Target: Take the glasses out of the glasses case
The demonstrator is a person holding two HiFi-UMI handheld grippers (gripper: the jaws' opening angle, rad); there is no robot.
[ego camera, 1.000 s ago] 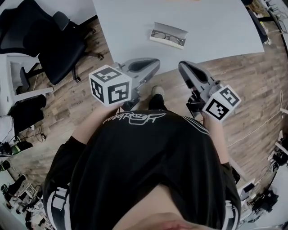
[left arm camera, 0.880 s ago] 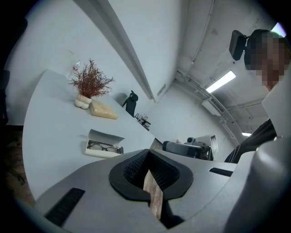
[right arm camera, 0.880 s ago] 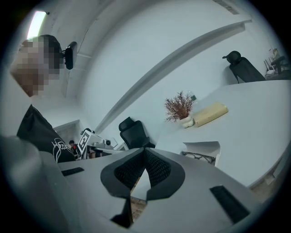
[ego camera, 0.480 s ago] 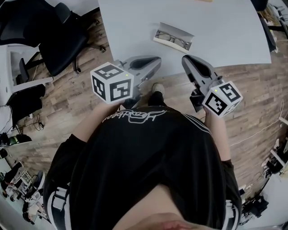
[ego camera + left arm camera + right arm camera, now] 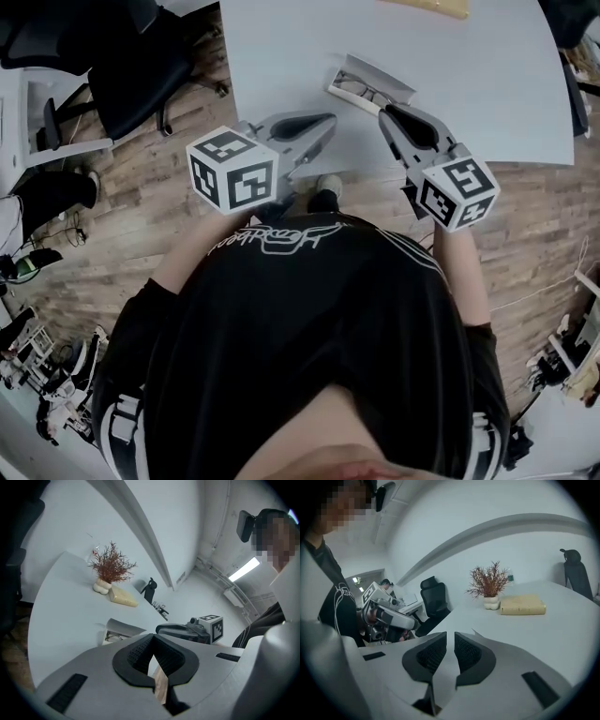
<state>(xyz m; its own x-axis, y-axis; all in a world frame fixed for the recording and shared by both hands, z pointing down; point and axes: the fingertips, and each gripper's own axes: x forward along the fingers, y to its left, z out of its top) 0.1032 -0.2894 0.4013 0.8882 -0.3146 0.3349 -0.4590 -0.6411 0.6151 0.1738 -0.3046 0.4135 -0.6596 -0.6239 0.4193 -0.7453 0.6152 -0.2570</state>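
— How many of each were there?

— One open grey rectangular glasses case and one pair of thin dark-framed glasses lying in it. There were two grey hand-held tongs, the left gripper and the right gripper. (Farther back on the pale grey table sat one tan block and one reddish dry plant in a white pot.)

— Which way did the case run?

— In the head view its long axis slanted from upper left to lower right, roughly crosswise to the person, with the lid raised on the far side. The glasses lay lengthwise along it.

— And against the grippers?

— It lay near the table's near edge. The right gripper pointed at its right end, tips just beside it; I couldn't tell whether they touched. The left gripper hung near the left end, apart from it.

— Their jaws?

— The left's tips met on nothing. The right's stood a thin slit apart, also empty.
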